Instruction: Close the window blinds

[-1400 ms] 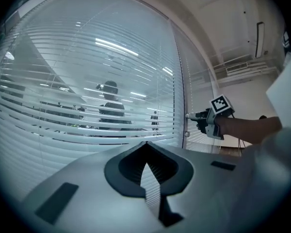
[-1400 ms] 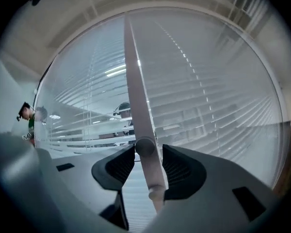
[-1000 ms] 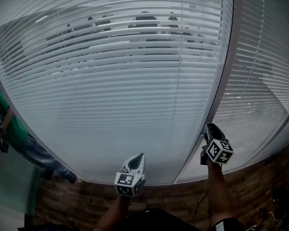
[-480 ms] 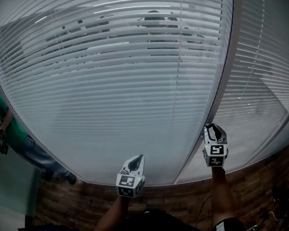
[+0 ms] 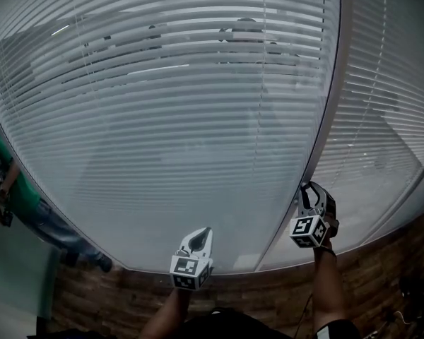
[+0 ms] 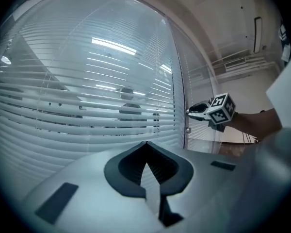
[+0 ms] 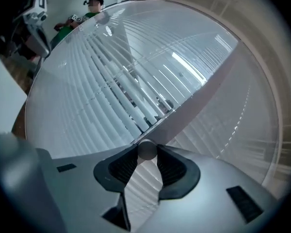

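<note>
Down by the frame post (image 5: 326, 136), your right gripper (image 5: 308, 189) is clamping the knob (image 7: 146, 150).
Your left gripper (image 5: 201, 233) is hovering clenched and empty before the blinds (image 5: 162, 119) filling the pane beside it.

An office: glass partition walls (image 5: 336, 97) hung with slatted blinds (image 5: 162, 133).

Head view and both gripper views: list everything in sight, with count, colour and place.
blinds: two panels, pale grey, one on each side of the post
post: one, grey, upright between the panels
knob: one, grey, round, at the post
bystander: one, green top, far left
planking: brown, below the window
left gripper: one, grey, low centre, jaws together, empty
right gripper: one, grey, at the post, jaws closed on the knob
</note>
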`<state>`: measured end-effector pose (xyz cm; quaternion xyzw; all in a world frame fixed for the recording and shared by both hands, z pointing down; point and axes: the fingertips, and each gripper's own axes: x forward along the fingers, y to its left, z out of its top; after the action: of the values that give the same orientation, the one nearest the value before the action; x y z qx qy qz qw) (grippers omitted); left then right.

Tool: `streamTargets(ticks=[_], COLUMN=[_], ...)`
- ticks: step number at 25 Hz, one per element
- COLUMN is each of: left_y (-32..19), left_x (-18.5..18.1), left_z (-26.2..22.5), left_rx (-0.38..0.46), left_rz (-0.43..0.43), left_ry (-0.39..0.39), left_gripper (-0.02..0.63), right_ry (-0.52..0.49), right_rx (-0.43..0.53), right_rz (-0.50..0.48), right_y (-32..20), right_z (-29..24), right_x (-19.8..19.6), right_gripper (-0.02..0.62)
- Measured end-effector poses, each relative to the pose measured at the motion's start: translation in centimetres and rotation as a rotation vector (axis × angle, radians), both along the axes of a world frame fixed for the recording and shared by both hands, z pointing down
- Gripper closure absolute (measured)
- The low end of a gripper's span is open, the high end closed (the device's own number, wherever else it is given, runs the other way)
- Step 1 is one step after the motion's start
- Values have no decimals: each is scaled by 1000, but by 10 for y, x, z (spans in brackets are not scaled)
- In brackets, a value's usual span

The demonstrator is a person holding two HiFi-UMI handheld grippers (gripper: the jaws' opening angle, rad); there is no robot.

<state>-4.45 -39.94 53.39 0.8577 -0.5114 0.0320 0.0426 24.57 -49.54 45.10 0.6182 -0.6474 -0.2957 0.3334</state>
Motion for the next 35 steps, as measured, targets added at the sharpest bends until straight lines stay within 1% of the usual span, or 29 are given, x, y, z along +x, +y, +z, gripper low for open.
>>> streamTargets(ticks=[1, 2, 4, 6, 8, 10, 14, 16, 18, 20, 22, 24, 27, 32, 35], left_y=[1, 1, 3, 5, 9, 10, 11, 13, 15, 15, 15, 15, 17, 18, 16], left_x=[1, 1, -1, -4, -9, -12, -10, -7, -5, -4, -3, -4, -6, -5, -6], left_z=[0, 1, 6, 10, 10, 9, 14, 9, -1, -13, -22, -23, -15, -12, -13], left_rx=[2, 1, -8, -25, -44, -52, -54, -62, -55, -27, -4, 3, -19, -33, -27], left_rz=[1, 1, -1, -7, -23, -32, -12, 1, 10, 18, 26, 25, 16, 29, 26], left_ry=[-1, -4, -16, -8, 14, 28, 18, 39, 68, 94, 103, 93, 78, 84, 86], left_gripper=[611, 611, 611, 611, 611, 611, 611, 611, 611, 611, 611, 611, 611, 611, 611], right_ry=[-66, -156, -397, -655, -850, -994, -1241, -1319, -1366, -1358, -1300, -1228, -1051, -767, -547], right_rx=[-1, 1, 9, -2, -31, -54, -85, -88, -79, -56, -30, -18, -15, -6, 19], right_rz=[-9, -19, -42, -78, -115, -142, -159, -153, -139, -129, -117, -107, -88, -56, -5], right_y=[1, 3, 8, 12, 14, 13, 3, 0, -2, -2, -1, 0, 0, -1, 1], right_z=[-2, -6, -9, -6, -3, -3, -6, -4, 0, -2, -6, -7, -6, -7, -10], right_x=[0, -1, 1, 8, 12, 13, 16, 19, 23, 22, 20, 19, 16, 11, 6], right_gripper=[468, 468, 466, 466, 466, 466, 466, 466, 466, 468, 468, 468, 468, 468, 468])
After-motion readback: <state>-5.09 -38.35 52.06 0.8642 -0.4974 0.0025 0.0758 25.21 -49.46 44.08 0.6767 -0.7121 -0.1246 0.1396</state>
